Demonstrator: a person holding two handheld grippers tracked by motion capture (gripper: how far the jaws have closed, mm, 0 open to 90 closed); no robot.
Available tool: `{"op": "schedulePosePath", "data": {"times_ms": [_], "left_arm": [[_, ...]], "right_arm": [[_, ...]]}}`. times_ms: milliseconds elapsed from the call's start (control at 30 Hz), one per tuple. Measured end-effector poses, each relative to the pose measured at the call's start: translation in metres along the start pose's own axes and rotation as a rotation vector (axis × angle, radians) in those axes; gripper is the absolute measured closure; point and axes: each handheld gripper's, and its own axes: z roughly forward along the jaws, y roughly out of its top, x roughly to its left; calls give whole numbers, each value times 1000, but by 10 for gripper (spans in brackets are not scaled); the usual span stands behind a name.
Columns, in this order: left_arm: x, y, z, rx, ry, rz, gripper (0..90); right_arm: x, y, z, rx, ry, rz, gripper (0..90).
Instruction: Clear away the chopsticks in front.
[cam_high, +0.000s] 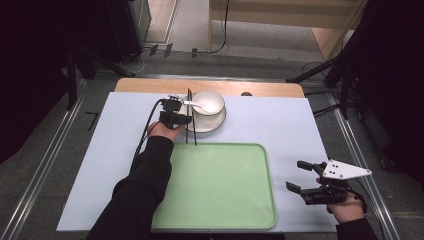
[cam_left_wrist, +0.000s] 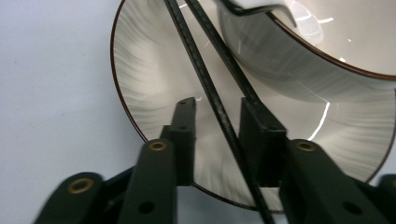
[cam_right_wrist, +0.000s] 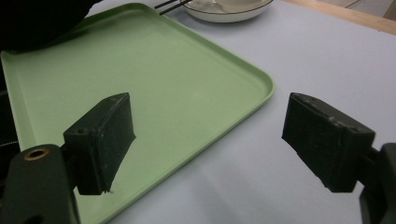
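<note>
On the pale blue table mat (cam_high: 100, 165), the left gripper (cam_high: 176, 119) sits at the near-left edge of a white plate (cam_high: 216, 122) that carries a white bowl (cam_high: 210, 102), with a white spoon (cam_high: 194, 104) resting in the bowl and its handle reaching over the rim toward the gripper. A pair of black chopsticks (cam_high: 190, 120) lies across the left part of the plate, running from beyond the plate's far side down toward the far edge of the light green tray (cam_high: 220, 210). In the left gripper view both chopsticks (cam_left_wrist: 205, 79) pass diagonally over the streaked plate (cam_left_wrist: 149, 74) and between the two black jaws, which stand partly closed with a clear gap on the left side; one stick lies against the right jaw, but whether the pads actually press on the sticks cannot be told, so nothing is shown as firmly gripped. The bowl (cam_left_wrist: 345, 42) rises just beyond the chopsticks in that view. The right gripper (cam_high: 303, 180) is held above the mat just right of the tray's right edge, well apart from the plate, with its jaws spread wide and nothing between them. The right gripper view looks across the tray (cam_right_wrist: 187, 74) toward the plate (cam_right_wrist: 229, 14) at the far end, with the chopstick tips (cam_right_wrist: 170, 5) just beside it.
</note>
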Motion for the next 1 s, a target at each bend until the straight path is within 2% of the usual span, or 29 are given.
{"op": "schedulePosePath", "data": {"times_ms": [167,300,433,600,700,833,1000], "left_arm": [[0,0,6,-5,4,-40,764],[2,1,8,-9,12,-103,801],[3,2,8,-7,25,-131,856],[3,3,9,-7,31,-167,858],[3,4,8,-7,30,-172,859],[6,7,2,-13,24,-173,861],[19,11,-19,-17,-7,-196,862]], "right_arm": [[0,0,0,2,1,5,172],[0,0,0,-1,5,1,172],[0,0,0,-5,5,1,172],[0,0,-1,-5,5,1,172],[0,0,-1,-6,4,1,172],[0,0,-2,-7,2,4,172],[0,0,-2,-10,-2,4,172]]}}
